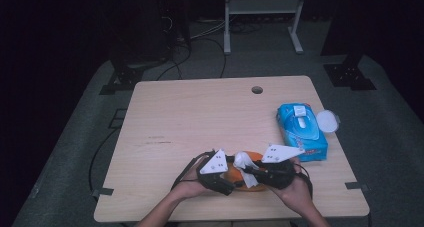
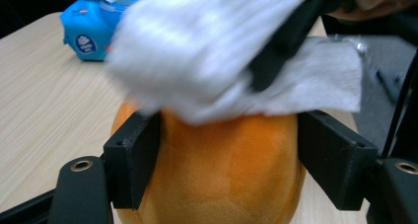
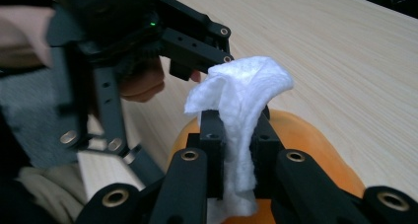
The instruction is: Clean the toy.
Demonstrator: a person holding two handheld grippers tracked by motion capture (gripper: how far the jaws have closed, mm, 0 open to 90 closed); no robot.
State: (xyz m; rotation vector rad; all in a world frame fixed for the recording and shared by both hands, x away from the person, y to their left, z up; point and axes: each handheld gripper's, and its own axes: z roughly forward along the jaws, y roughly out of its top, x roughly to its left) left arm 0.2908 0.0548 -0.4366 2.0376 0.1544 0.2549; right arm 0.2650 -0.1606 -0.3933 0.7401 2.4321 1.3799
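Note:
An orange plush toy (image 1: 235,177) lies near the table's front edge, between my two grippers. My left gripper (image 1: 231,175) comes in from the left. In the left gripper view its jaws (image 2: 229,155) press on both sides of the orange toy (image 2: 226,179). My right gripper (image 1: 251,170) comes in from the right, shut on a white wipe (image 1: 243,160). In the right gripper view the wipe (image 3: 246,81) stands up between its closed jaws (image 3: 236,130), just above the toy (image 3: 305,140). The wipe (image 2: 197,51) drapes over the toy's top.
A blue wet-wipe pack (image 1: 301,131) lies at the table's right, with a white round lid (image 1: 327,121) beside it near the edge. A cable hole (image 1: 257,90) sits at the back of the wooden table (image 1: 190,112). A metal stand (image 1: 262,7) is behind.

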